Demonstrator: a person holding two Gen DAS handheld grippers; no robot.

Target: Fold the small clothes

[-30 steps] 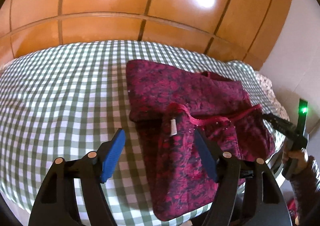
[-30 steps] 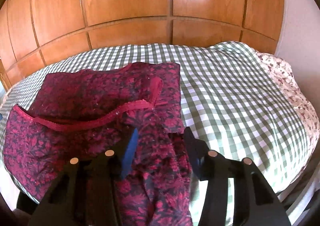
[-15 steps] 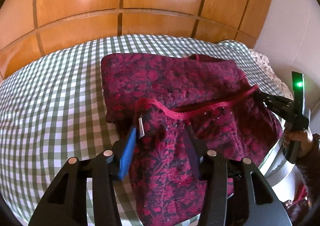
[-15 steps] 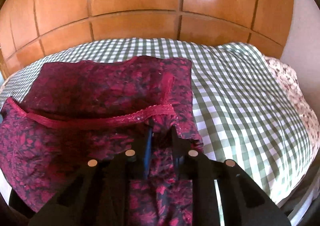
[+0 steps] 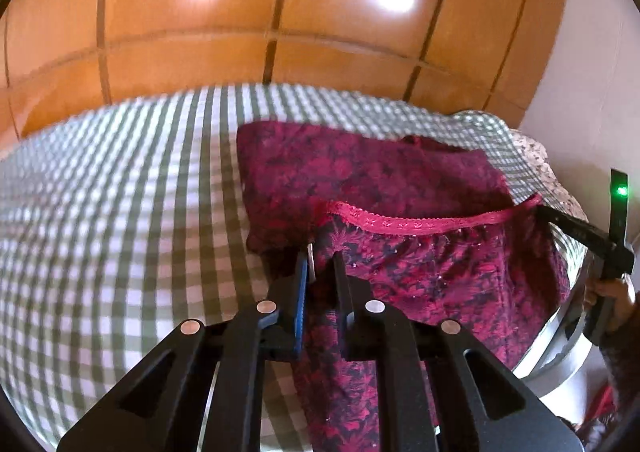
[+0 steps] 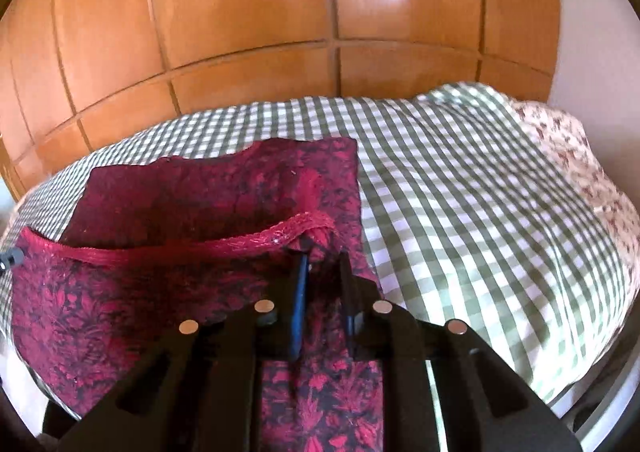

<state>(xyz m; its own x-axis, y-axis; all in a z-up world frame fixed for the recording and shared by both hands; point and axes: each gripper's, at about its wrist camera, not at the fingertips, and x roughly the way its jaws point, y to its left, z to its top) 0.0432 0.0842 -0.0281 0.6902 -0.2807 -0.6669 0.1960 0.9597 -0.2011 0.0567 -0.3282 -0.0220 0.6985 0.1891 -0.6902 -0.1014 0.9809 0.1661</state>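
Left gripper (image 5: 320, 266) and right gripper (image 6: 323, 264) each pinch a corner of the lace-trimmed hem (image 5: 424, 221) of a dark red floral garment (image 6: 132, 292), the jaws pressed onto the cloth so that the hem is strung between them in a shallow sag. A white label (image 5: 310, 261) pokes out beside the left gripper's blue pad. The garment lies on a green-and-white checked sheet (image 6: 460, 188) over a bed, its far half flat toward the wooden panelled wall (image 6: 248, 12), its near half draped off the bed's front edge; a flowered cloth (image 6: 560, 148) is bunched at the far right. The fold appears about to be carried forward. The risk from here: each bite takes only a narrow strip of trim, so a sharp tug or uneven lift could slip a corner free, or drag the flat half and skew the fold
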